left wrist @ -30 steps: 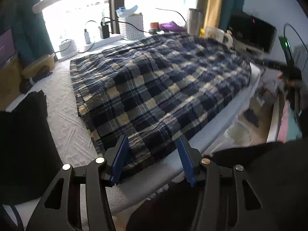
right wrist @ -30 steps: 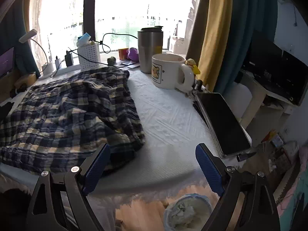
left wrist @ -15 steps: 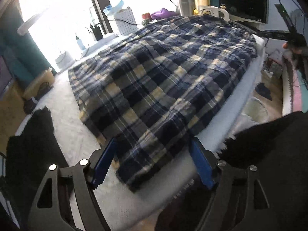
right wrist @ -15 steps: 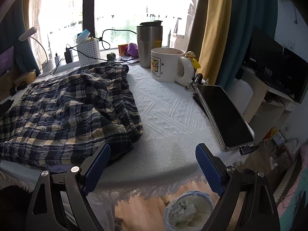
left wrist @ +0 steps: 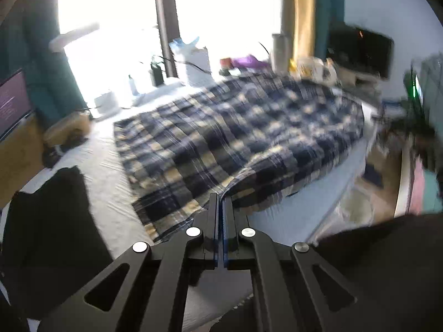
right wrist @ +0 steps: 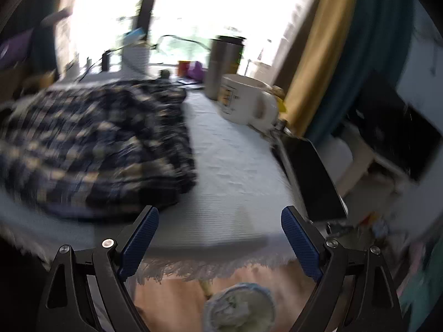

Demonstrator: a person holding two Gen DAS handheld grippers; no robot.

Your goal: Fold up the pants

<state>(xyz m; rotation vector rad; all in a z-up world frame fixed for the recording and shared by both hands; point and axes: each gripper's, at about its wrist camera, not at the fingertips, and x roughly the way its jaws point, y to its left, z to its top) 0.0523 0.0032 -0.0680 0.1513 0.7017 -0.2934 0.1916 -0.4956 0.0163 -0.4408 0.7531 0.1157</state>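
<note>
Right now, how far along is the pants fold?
Barely started. Done: the pants lie spread on the table. In hand: the left gripper is shut on the near hem, which tents up at the tips. Left: every fold; the right gripper is open and empty beside the other end.

A white ceramic mug [right wrist: 243,102] stood just beside a tall steel tumbler [right wrist: 223,66] at the white-clothed tabletop's [right wrist: 235,171] far end; a dark flat phone [right wrist: 313,177] lay along its right edge.
</note>
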